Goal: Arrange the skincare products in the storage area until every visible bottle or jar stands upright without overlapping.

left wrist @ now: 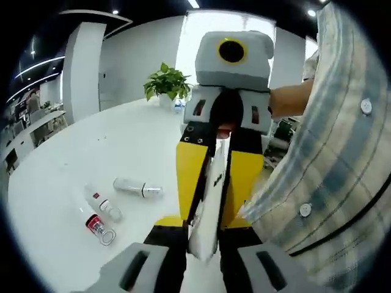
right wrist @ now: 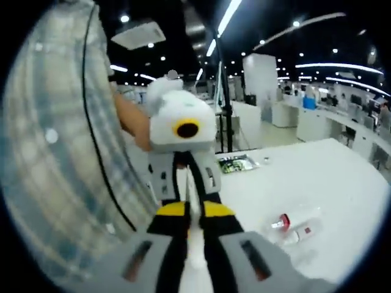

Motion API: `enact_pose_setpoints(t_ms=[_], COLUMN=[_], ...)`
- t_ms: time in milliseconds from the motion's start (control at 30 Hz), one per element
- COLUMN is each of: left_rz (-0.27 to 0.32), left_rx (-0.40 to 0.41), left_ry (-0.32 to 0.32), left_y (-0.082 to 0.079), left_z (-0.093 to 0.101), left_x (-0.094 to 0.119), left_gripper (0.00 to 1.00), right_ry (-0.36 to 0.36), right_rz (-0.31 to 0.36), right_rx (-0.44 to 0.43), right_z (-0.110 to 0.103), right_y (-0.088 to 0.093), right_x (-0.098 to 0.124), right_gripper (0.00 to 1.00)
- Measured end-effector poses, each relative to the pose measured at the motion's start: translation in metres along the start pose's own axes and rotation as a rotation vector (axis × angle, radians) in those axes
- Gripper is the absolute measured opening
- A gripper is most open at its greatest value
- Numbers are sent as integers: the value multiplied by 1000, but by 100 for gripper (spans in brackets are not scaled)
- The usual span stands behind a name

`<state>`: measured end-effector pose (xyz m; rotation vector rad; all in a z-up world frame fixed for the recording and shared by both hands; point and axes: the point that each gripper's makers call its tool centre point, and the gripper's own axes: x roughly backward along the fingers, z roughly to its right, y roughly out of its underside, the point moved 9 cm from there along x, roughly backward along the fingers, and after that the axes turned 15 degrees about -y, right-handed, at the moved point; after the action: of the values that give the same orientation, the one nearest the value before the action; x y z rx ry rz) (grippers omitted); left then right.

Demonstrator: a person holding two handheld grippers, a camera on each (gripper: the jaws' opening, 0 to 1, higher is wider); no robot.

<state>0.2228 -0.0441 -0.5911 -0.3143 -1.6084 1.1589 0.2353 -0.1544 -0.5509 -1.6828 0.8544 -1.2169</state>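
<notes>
Left gripper view shows the right tongs [left wrist: 208, 232] facing the camera, their yellow jaws clamped on a white tube [left wrist: 208, 207], with the left tongs gripping its near end. Three small bottles [left wrist: 116, 204] lie on their sides on the white bench [left wrist: 122, 140] near its front edge. Right gripper view shows the left tongs [right wrist: 194, 229] on the same tube.

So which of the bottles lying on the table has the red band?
The bottle nearest the left gripper view's bottom edge: a red band sits by its clear cap. The other two lying bottles lack such a band.
</notes>
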Motion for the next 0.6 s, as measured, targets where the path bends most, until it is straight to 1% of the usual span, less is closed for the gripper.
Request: enact_pose_setpoints(t_ms=[33,133,233,300,367,433,500,533,600], left_rz=[-5,22,45,50,43,50,59,48,37], left_rx=[43,54,118,129,136,205,215,213,204], left_ry=[11,-6,-37,-56,-82,-103,-99,-112,-123], left_y=[1,1,-1,0,3,7,10,14,17], left_z=[0,-1,-3,-6,-9,-12,-14,-15,-15], left_x=[-1,0,2,3,3,5,8,10,11], left_gripper=[19,21,23,24,25,26,29,29,31], right_ry=[-6,4,15,17,26,31,43,49,57], right_rz=[2,18,42,53,63,74,84,84,87], right_rx=[-1,-6,-3,-1,-4,-1,-3,1,14], right_z=[-1,2,6,9,11,14,18,20,22], right_y=[0,1,0,1,3,5,8,9,13], right_x=[-1,2,5,5,6,6,7,7,9], right_gripper=[4,4,3,3,3,3,3,3,3])
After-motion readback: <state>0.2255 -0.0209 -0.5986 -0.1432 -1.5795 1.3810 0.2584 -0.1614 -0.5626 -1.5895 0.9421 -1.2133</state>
